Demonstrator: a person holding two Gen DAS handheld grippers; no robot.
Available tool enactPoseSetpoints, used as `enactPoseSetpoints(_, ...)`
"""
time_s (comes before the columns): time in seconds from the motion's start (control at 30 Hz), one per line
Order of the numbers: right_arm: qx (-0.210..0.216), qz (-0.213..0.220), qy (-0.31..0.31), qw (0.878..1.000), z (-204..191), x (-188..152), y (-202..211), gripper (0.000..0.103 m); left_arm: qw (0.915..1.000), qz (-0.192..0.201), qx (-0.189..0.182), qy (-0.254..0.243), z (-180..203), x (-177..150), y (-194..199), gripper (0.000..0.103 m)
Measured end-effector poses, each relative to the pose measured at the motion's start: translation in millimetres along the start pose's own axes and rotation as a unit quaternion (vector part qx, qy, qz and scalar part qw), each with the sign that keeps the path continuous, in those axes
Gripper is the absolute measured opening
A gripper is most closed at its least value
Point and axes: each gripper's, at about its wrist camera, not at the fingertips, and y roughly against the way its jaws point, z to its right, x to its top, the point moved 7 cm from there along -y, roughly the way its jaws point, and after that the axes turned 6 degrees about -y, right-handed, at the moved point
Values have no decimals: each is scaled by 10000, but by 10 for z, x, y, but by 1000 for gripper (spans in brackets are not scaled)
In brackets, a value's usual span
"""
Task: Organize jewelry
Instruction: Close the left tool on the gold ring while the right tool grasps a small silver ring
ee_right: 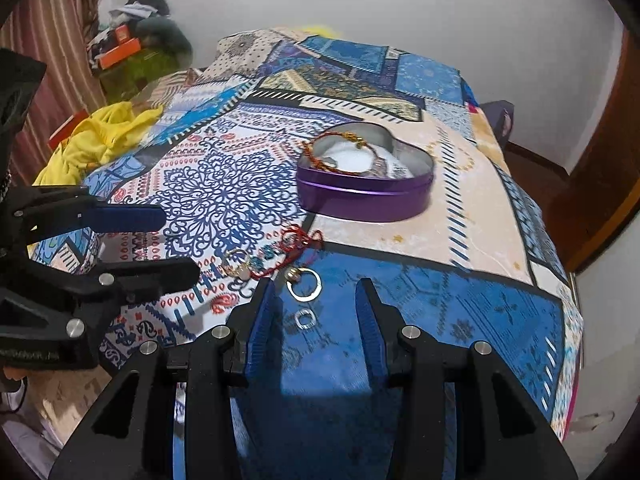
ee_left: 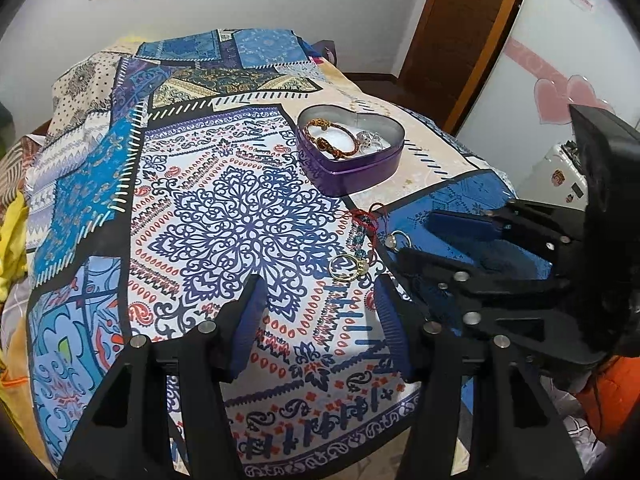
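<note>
A purple heart-shaped tin (ee_left: 352,170) (ee_right: 362,196) stands open on the patterned cloth, holding brown beaded bracelets (ee_left: 332,138) and silver pieces (ee_left: 370,140). In front of it lie a red cord bracelet (ee_left: 362,226) (ee_right: 294,242), a gold ring (ee_left: 346,268) (ee_right: 238,264), a silver ring (ee_left: 398,239) (ee_right: 305,284) and a small silver ring (ee_right: 305,318). My left gripper (ee_left: 320,292) is open, just short of the gold ring. My right gripper (ee_right: 318,296) is open, its tips flanking the silver rings. Each gripper also shows in the other's view, open: the right (ee_left: 416,236), the left (ee_right: 180,240).
The patterned blue and white cloth (ee_left: 224,216) covers a raised surface that drops off at its edges. A yellow garment (ee_right: 100,140) lies at the left. A wooden door frame (ee_left: 464,40) and a white cabinet with pink hearts (ee_left: 560,92) stand to the right.
</note>
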Motion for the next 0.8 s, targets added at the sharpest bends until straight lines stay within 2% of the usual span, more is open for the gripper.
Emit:
enactPoseSetpoints(0.07,-47,-24,51,10000,-4,-8,-71,32,10000,-54,-27,46,-16,-9,-33,48)
enactPoseSetpoints(0.17,33,-17,39,10000,2,-1,-67,16,9998,-116,-125,137,-28,-17,-76,46)
enactPoseSetpoints(0.3,111,18,-61,9999,36,11,-38,14,9995,-183,-247,49,43,-8,-146,46)
enactPoseSetpoints(0.33,109,47,-77,9999,46,15,-19,8,9994,-209,-263,-1,74,-6,-171,46)
enactPoseSetpoints(0.7,66,322,-366,9988,218,103,170,7,9992,-299,-218,-157,169,81,-350,46)
enactPoseSetpoints(0.8,88,296,-418,9986,254,109,186,7,9992,-282,-185,-193,174,97,-375,39)
